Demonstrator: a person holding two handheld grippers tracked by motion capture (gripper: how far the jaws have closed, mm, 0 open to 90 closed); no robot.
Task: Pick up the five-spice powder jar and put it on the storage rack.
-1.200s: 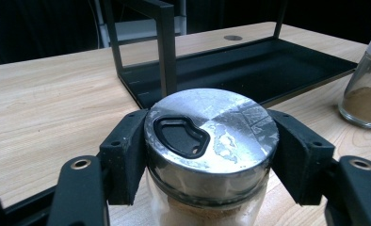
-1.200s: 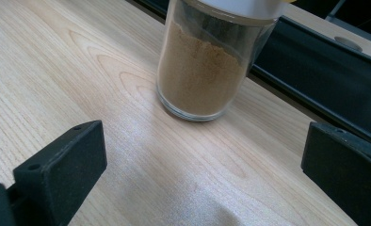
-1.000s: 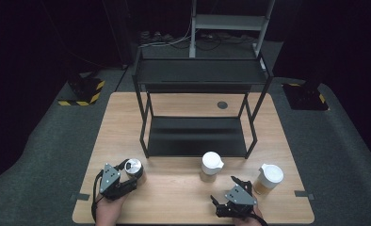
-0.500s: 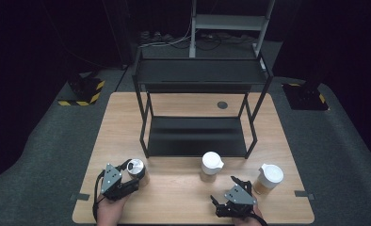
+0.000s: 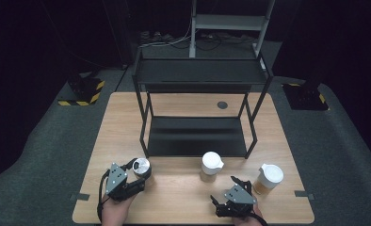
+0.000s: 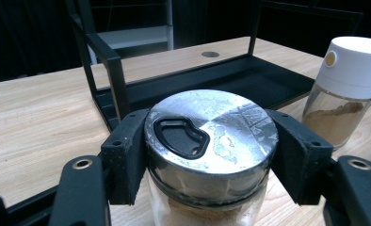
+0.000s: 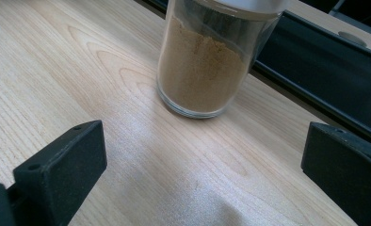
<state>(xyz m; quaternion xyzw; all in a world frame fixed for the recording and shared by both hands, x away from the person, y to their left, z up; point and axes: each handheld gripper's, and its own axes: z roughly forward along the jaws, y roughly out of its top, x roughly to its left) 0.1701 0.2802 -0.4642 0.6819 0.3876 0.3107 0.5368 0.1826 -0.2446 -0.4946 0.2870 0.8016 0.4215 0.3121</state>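
Between the left claw (image 6: pixel 207 155), a silver-lidded jar (image 6: pixel 211 141) sits gripped, base cropped; right claw (image 7: pixel 202 174) gapes wide.

- Left gripper (image 5: pixel 135 172): black body, grey three-cornered top plate, black cable looped beside it.
- Right gripper (image 5: pixel 239 184): same black build, grey plate.
- Jaws: matte black blocks; screw holes are seen, brass-coloured rivets on the arms.

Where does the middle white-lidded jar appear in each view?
High view: middle white-lidded jar, front centre of the table, before the black rack.
Left gripper view: right edge.
Right gripper view: top centre.
Shared landmark: the black rack's lower tray.
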